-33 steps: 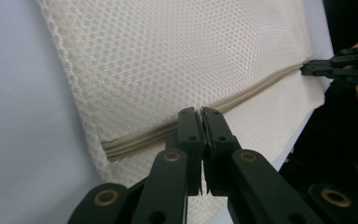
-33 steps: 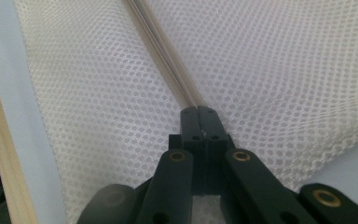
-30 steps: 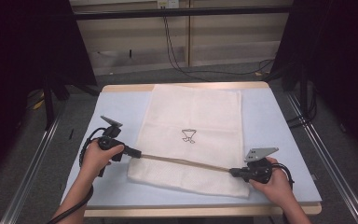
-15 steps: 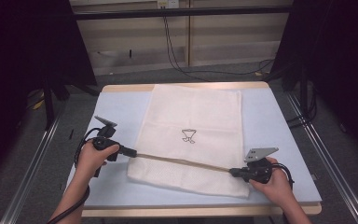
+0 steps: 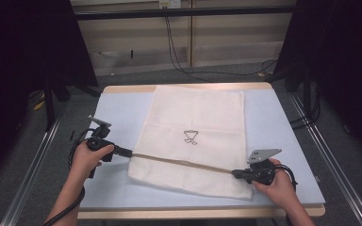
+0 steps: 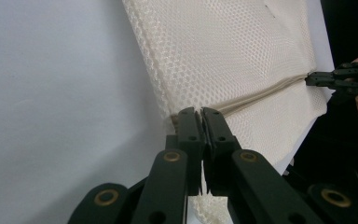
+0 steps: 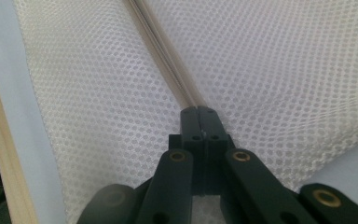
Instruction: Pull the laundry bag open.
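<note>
A cream mesh cloth [image 5: 195,117] with a small black drawing [image 5: 191,136] lies flat on the light blue table [image 5: 122,108]. A tan band [image 5: 184,162] runs taut across its near part, from one gripper to the other. My left gripper [image 5: 130,153] is shut on the band's end at the cloth's left edge [image 6: 168,100]; its jaws [image 6: 200,112] are pressed together there. My right gripper [image 5: 234,173] is shut on the other end near the cloth's near right corner, where the band [image 7: 168,60] leads straight into the closed jaws [image 7: 198,109]. The right gripper [image 6: 314,79] also appears far off in the left gripper view.
The table's wooden front edge [image 5: 198,213] lies just below both hands. Metal rails [image 5: 33,169] run along both sides of the table. Cables [image 5: 179,52] hang at the back wall. Bare blue surface [image 5: 283,127] lies right and left of the cloth.
My left hand has shifted a little to the left, drawing the band and the cloth's left edge with it. The right hand has stayed put.
</note>
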{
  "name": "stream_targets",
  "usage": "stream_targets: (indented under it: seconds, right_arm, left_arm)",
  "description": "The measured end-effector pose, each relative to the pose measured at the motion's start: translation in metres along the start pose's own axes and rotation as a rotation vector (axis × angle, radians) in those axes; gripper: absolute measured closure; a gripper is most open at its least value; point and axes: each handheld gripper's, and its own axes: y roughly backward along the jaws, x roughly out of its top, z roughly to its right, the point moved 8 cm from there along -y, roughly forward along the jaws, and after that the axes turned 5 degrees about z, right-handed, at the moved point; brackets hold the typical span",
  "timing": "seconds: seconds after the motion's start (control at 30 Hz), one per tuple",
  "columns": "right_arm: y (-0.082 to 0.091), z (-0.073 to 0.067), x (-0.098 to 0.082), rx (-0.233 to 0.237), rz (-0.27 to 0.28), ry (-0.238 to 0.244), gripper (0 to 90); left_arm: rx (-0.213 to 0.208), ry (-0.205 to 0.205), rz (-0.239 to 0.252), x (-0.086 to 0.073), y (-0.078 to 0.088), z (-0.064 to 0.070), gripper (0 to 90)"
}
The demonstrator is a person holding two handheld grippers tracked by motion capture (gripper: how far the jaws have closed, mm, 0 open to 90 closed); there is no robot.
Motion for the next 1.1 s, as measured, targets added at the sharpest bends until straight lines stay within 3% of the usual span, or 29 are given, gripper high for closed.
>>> stream_targets:
  seconds: [0.03,0.17,0.23,0.43,0.57,0.7,0.73,0.83,0.9,0.93,0.97,1.03,1.1]
  right_arm:
    - [0.000,0.000,0.000,-0.004,-0.003,0.002,90.0]
    - [0.000,0.000,0.000,-0.002,0.004,0.000,90.0]
    - [0.000,0.000,0.000,0.001,0.005,0.002,90.0]
    - [0.000,0.000,0.000,0.000,0.005,0.002,90.0]
    - [0.000,0.000,0.000,-0.009,-0.003,0.004,90.0]
    - [0.001,0.000,0.001,-0.013,-0.004,0.023,89.3]
    - [0.002,0.001,0.003,-0.015,0.003,0.023,83.4]
    - [0.014,0.008,0.011,-0.040,0.066,-0.005,69.3]
    - [0.024,0.014,0.017,-0.071,0.109,-0.011,55.1]
    - [0.028,0.016,0.019,-0.091,0.120,-0.019,50.4]
    - [0.032,0.018,0.020,-0.101,0.127,-0.019,48.6]
    - [0.039,0.022,0.022,-0.125,0.157,-0.029,37.2]
    - [0.043,0.025,0.021,-0.137,0.152,-0.055,29.8]
  left_arm:
    - [0.023,-0.016,0.001,0.000,0.001,-0.003,87.4]
    - [-0.001,-0.007,-0.002,-0.002,0.001,-0.005,87.5]
    - [0.013,0.007,-0.005,-0.004,0.003,-0.008,87.4]
    - [0.008,0.001,-0.003,-0.008,0.001,-0.014,87.4]
    - [-0.004,-0.018,0.003,-0.007,0.003,-0.010,87.1]
    - [0.021,-0.039,0.027,-0.007,0.009,-0.011,76.9]
    - [0.021,-0.031,0.042,-0.007,0.013,-0.009,74.1]
    - [0.025,-0.083,0.065,-0.005,0.020,-0.005,64.4]
    - [0.046,-0.126,0.082,-0.004,0.025,-0.002,55.2]
    - [0.058,-0.126,0.099,-0.003,0.025,0.001,54.7]
    - [0.065,-0.161,0.099,-0.003,0.027,0.001,52.2]
    - [0.099,-0.195,0.138,0.000,0.029,0.002,38.6]
    - [0.121,-0.217,0.138,0.001,0.031,-0.001,31.9]
